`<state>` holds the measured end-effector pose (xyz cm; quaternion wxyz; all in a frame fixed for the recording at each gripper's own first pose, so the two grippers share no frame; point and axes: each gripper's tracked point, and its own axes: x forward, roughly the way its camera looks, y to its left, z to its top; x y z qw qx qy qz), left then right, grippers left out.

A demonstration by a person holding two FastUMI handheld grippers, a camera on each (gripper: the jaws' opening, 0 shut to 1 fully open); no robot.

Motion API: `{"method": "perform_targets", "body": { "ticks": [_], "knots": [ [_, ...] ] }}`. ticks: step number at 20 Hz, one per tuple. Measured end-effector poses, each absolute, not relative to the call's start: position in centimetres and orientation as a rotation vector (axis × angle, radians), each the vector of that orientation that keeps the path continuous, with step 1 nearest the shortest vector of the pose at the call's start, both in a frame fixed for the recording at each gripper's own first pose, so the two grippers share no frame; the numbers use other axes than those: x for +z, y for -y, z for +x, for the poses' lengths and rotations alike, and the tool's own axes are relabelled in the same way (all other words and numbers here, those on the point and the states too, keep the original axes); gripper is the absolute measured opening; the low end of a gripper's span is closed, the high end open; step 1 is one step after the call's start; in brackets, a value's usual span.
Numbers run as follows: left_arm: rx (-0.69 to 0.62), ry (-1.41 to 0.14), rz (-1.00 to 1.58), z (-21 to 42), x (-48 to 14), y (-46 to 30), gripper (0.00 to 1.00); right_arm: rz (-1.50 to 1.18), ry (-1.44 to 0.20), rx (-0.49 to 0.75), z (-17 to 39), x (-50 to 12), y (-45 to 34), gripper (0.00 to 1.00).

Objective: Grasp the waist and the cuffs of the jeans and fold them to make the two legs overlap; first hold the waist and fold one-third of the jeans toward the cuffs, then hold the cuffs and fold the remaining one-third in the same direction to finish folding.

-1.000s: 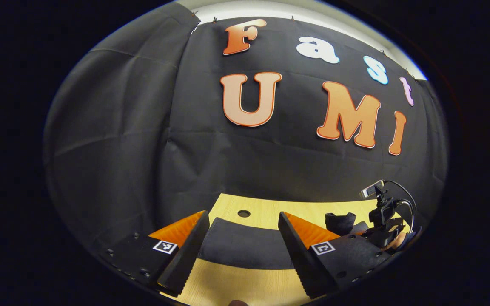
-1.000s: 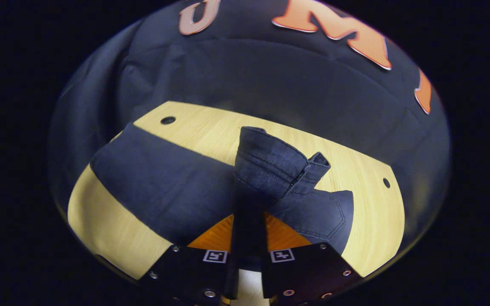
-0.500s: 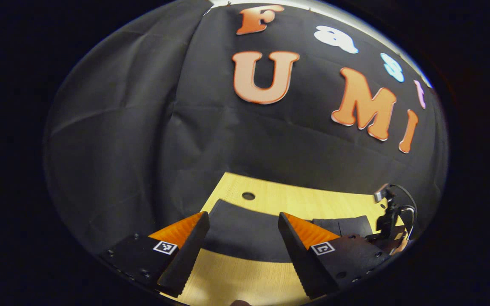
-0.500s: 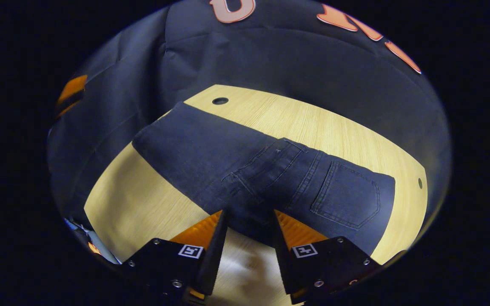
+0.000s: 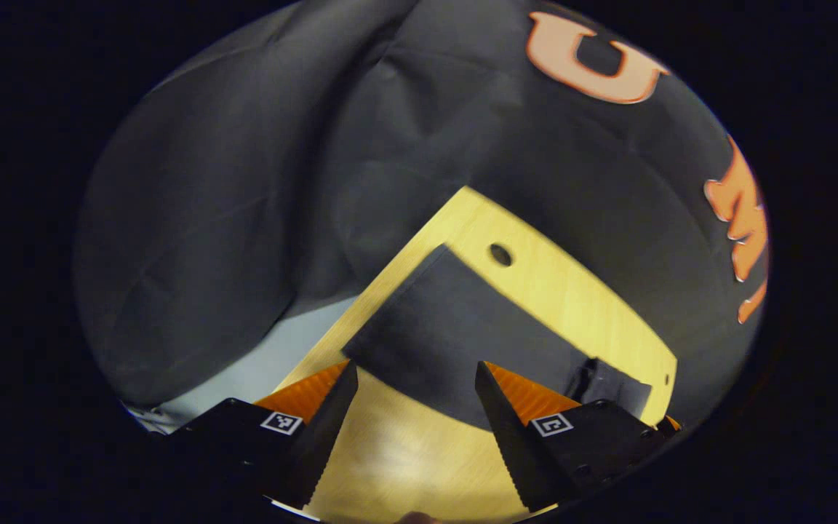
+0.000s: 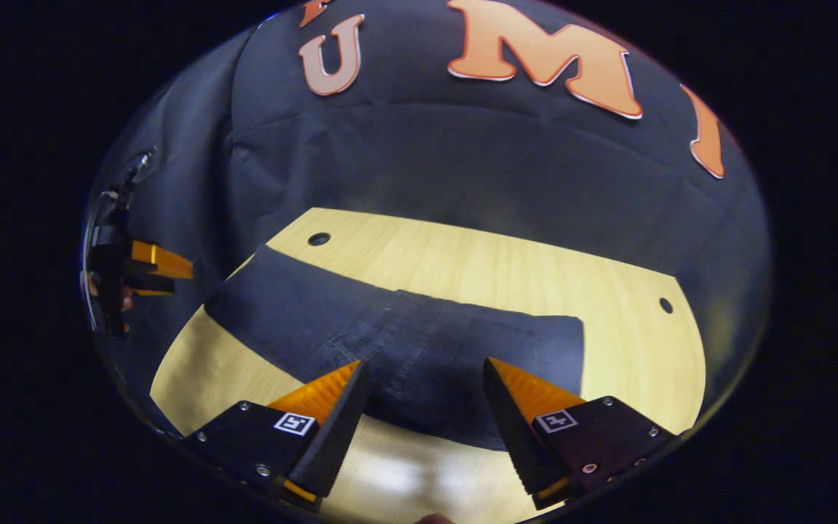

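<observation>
Dark jeans (image 6: 390, 342) lie flat across the wooden table (image 6: 477, 255), the waist third folded over the legs, its edge at the right. My right gripper (image 6: 425, 364) hovers open over the near edge of the folded part, nothing between its fingers. In the left gripper view the cuff end of the jeans (image 5: 426, 327) lies just ahead of my left gripper (image 5: 415, 371), which stands open and empty above the table. The folded waist part (image 5: 612, 386) shows low at the right. The left gripper (image 6: 180, 280) also appears far left in the right gripper view, held by a hand.
The table (image 5: 557, 291) has a round hole near each far corner (image 6: 318, 239) (image 6: 665, 305). Its left edge drops off beside the cuffs, with pale floor (image 5: 259, 364) below. Black cloth walls close the booth behind.
My right gripper let go of the waist, opened and drew back; the waist now lies flat on the legs. My left gripper tilted down and swung toward the cuff end.
</observation>
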<state>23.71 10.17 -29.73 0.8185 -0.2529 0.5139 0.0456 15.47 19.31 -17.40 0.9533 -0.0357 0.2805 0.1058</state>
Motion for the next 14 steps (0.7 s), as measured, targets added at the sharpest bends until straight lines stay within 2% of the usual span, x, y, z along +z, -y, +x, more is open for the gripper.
{"method": "perform_targets", "body": {
  "ticks": [4, 10, 14],
  "knots": [
    [0.142, -1.265, -0.738, 24.5, -34.3, -8.3, 0.98, -0.047, -0.539, 0.111, 13.8, -15.6, -14.7, 0.95],
    [0.227, -1.366, -0.709, 26.1, -37.9, -10.2, 0.99, -0.024, -0.509, -0.028, 10.7, -14.0, -9.9, 0.95],
    [0.292, -1.439, -0.654, 25.3, -38.9, -10.4, 0.98, -0.004, -0.514, -0.073, 9.7, -13.9, -9.1, 0.95]
  ]
}}
